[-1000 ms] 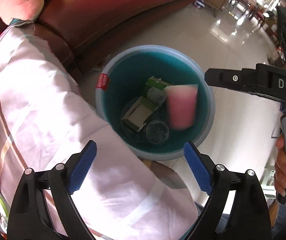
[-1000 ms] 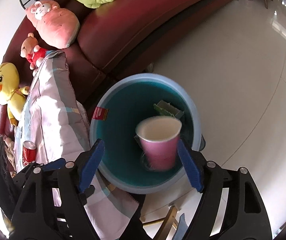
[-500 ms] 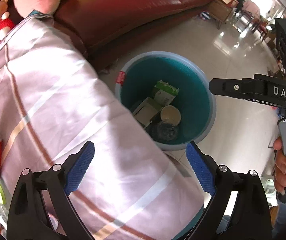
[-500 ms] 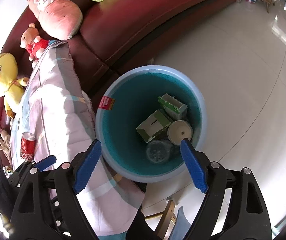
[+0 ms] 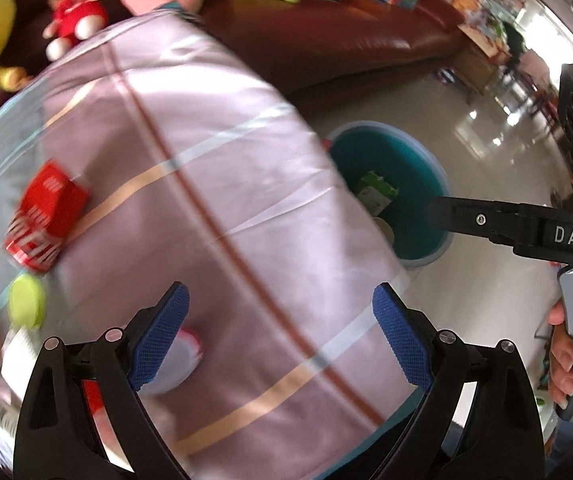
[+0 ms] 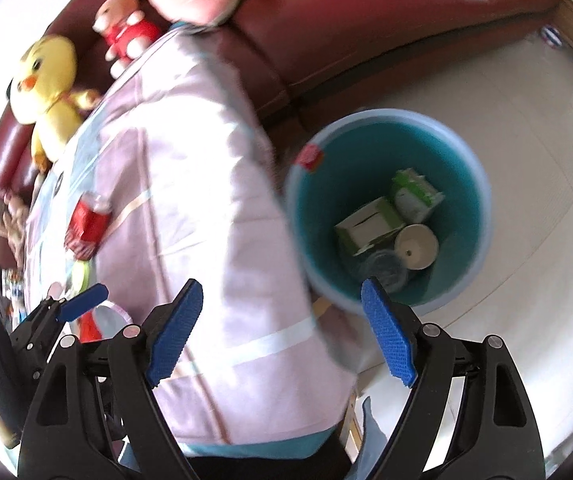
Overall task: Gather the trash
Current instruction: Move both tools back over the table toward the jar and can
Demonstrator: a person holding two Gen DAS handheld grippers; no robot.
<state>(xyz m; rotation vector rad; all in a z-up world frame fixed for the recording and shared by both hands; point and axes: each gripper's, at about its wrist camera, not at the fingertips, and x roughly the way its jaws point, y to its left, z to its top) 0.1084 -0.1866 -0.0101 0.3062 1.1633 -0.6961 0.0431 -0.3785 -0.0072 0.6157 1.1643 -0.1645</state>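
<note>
A blue trash bin (image 6: 478, 184) stands on the floor beside the cloth-covered table (image 6: 190, 184). Inside lie green-white cartons (image 6: 370, 224), a paper cup (image 6: 416, 246) on its side and a clear lid. The bin also shows in the left wrist view (image 5: 426, 160). My right gripper (image 6: 282, 332) is open and empty over the table edge next to the bin. My left gripper (image 5: 282, 340) is open and empty above the table. A red soda can (image 5: 44, 220), a green lid (image 5: 26, 306) and a white-pink cup (image 5: 174, 360) lie on the cloth.
A dark red sofa (image 6: 366, 20) with plush toys, a yellow duck (image 6: 46, 80) and a pink one, runs behind the table and bin. Glossy tile floor (image 6: 526, 120) lies to the right. Further small packets sit at the table's left edge (image 5: 10, 360).
The pink cup dropped from my right gripper into the bin. Both grippers have swung left from above the bin toward the table, bringing the can and other trash into view.
</note>
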